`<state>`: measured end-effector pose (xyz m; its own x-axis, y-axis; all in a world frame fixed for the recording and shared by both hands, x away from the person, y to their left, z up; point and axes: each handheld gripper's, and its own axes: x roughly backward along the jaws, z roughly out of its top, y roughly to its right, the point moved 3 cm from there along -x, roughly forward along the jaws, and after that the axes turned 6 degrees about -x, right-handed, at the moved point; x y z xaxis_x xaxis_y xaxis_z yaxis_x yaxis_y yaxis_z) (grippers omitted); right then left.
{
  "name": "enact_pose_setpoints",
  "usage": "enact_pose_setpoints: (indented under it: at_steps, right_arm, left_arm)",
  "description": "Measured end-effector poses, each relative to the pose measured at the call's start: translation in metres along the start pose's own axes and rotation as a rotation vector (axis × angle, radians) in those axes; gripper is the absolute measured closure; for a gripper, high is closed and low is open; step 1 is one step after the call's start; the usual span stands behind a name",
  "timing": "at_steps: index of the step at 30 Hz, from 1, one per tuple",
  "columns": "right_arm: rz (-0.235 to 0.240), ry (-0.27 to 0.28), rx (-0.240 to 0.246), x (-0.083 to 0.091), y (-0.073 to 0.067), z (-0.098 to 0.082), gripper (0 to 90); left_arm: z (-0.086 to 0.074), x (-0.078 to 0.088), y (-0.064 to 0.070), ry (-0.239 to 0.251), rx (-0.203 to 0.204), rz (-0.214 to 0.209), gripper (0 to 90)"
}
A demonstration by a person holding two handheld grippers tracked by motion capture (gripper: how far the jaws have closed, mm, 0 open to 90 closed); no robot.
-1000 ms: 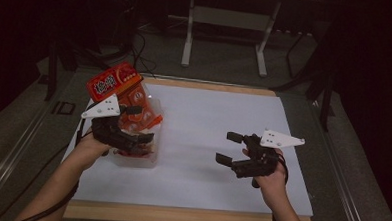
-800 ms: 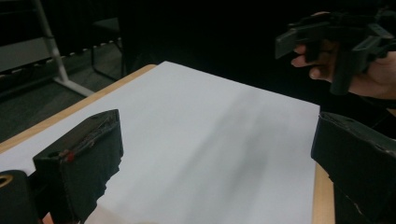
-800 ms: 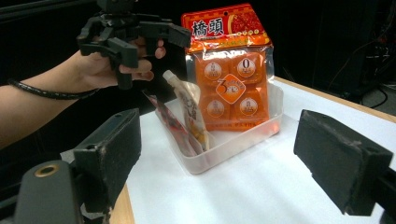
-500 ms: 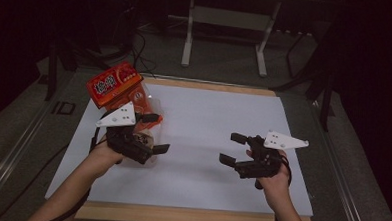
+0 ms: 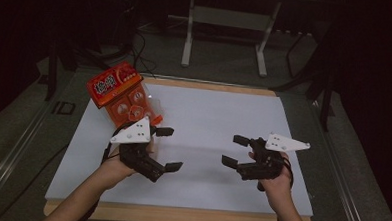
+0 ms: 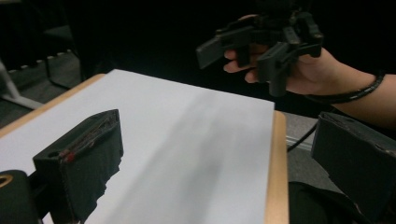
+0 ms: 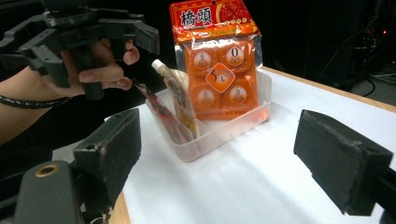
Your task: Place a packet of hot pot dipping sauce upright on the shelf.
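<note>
two tongs hover over the white surface (image 5: 209,116), both empty. our left tongs (image 5: 168,148) sit near the left front of the surface, jaws spread wide with nothing between them; in the left gripper view the same tongs (image 6: 219,158) look across bare white sheet toward the far wooden edge, the jaws well apart. our right tongs (image 5: 234,150) hang at the right front, also spread and holding nothing; in the right gripper view (image 7: 233,158) its two black jaws stand wide on either side of the frame. the two tongs point roughly toward each other, well apart, with open sheet between them. the thing nearest our left tongs is a clear tub (image 7: 219,128) at the surface's left rear, just beyond the left hand (image 5: 119,162). in the tub stands an orange pack (image 7: 218,70) upright against the far wall, with a red header bearing white characters and a grid of orange pieces behind clear film; in the high view the pack (image 5: 120,92) leans out toward the left rear corner. beside it in the tub we see a pale spouted pouch (image 7: 180,100) tilted, and a thin red packet (image 7: 161,116) leaning near the tub's left end. the left tongs are near the tub but not touching it. the right hand (image 5: 276,179) grips its handle, a cable looped at the wrist.
</note>
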<state>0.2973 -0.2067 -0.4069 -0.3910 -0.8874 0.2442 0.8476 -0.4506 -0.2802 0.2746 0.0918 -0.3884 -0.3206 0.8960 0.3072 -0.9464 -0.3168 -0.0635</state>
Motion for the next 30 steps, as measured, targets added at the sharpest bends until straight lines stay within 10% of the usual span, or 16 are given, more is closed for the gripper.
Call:
enact_pose_setpoints:
  at_steps: [30]
  right_arm:
    - [-0.031,-0.055,-0.026,0.003,0.012,-0.028,14.8]
  left_arm:
    - [-0.029,-0.039,0.051,-0.054,-0.041,-0.068,2.7]
